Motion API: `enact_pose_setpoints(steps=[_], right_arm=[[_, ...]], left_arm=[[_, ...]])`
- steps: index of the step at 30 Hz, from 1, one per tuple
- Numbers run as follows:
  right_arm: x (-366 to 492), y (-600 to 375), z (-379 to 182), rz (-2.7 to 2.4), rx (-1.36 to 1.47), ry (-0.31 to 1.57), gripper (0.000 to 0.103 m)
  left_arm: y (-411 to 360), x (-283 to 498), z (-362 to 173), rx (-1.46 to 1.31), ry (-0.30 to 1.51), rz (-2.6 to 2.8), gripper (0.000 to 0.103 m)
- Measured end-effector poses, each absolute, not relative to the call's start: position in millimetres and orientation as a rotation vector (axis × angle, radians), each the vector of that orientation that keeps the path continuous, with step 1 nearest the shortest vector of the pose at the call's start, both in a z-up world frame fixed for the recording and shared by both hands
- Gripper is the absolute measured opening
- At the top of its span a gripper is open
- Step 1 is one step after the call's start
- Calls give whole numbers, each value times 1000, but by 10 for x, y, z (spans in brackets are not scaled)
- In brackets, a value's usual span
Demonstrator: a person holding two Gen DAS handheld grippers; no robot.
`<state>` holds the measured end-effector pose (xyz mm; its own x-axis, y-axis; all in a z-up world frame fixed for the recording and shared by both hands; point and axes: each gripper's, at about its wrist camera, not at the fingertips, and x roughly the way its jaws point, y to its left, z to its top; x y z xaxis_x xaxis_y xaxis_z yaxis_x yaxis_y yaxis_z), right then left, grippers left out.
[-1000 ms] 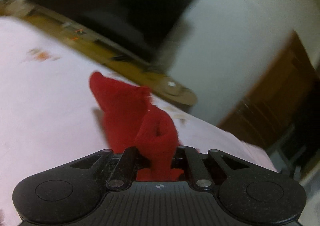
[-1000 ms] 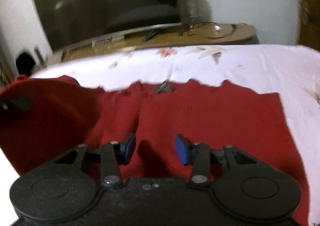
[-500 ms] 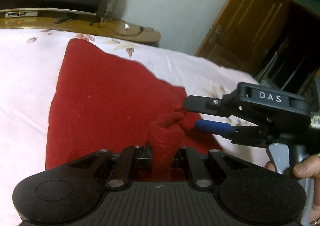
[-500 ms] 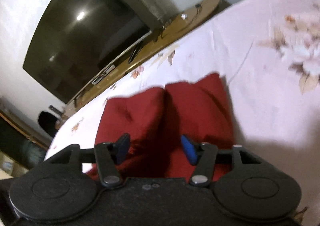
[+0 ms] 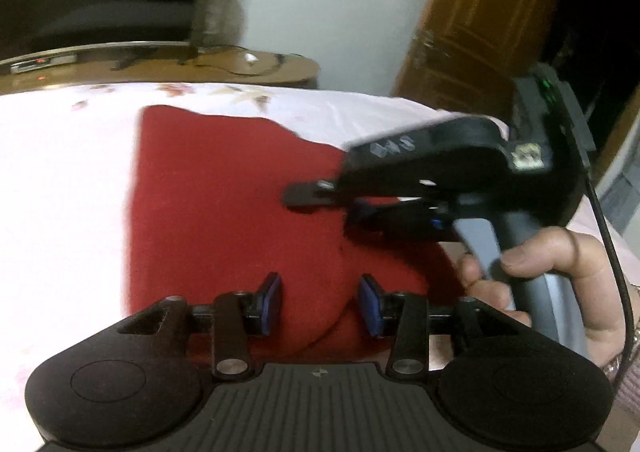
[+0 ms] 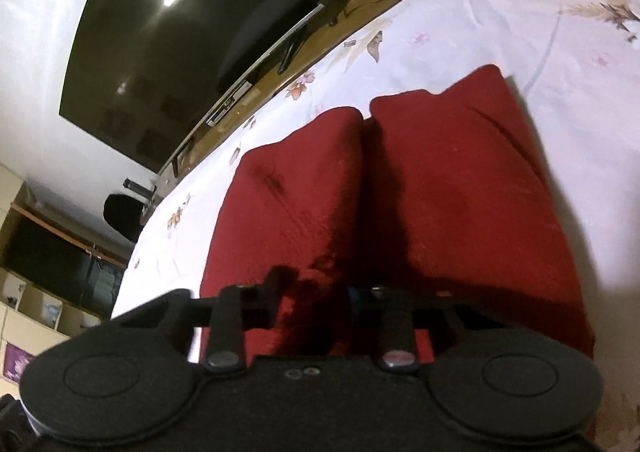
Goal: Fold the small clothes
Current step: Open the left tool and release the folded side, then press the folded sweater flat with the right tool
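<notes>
Left wrist view: we see the red garment [image 5: 224, 203] lying folded on the bed [image 5: 60, 171]. Our left gripper [image 5: 319, 304] is opening its jaws, pads clear of the cloth; our right gripper [image 6: 316, 304] is closing on a fold. Next, we judge, comes another fold-over.

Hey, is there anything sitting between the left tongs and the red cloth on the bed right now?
Nothing visible. The left tongs are opening right over the near edge of the red cloth, which lies between the pads without being pinched. The right tongs come in from the side, closing on cloth further back.
</notes>
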<state>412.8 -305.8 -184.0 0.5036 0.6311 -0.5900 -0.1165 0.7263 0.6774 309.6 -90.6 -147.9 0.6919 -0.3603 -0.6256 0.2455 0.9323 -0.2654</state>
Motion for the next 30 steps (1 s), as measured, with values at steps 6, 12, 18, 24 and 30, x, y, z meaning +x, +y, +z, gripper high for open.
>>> enact_pose_setpoints(steps=[6, 12, 18, 24, 30], right_arm=[[3973, -2920, -1617, 492, 457, 849, 14], [3830, -3085, -1359, 457, 356, 780, 14], [3756, -3417, -1384, 365, 331, 789, 14], [3724, -3514, -1736, 231, 300, 828, 10], [3661, -3456, -1554, 191, 223, 758, 26]], left_arm=[[-445, 3115, -1386, -218, 697, -205, 43], [-392, 3347, -1336, -274, 662, -197, 43], [-784, 3595, -1490, -231, 683, -247, 43], [-972, 3664, -1593, -139, 679, -245, 43], [-854, 3704, -1441, -179, 678, -245, 43]])
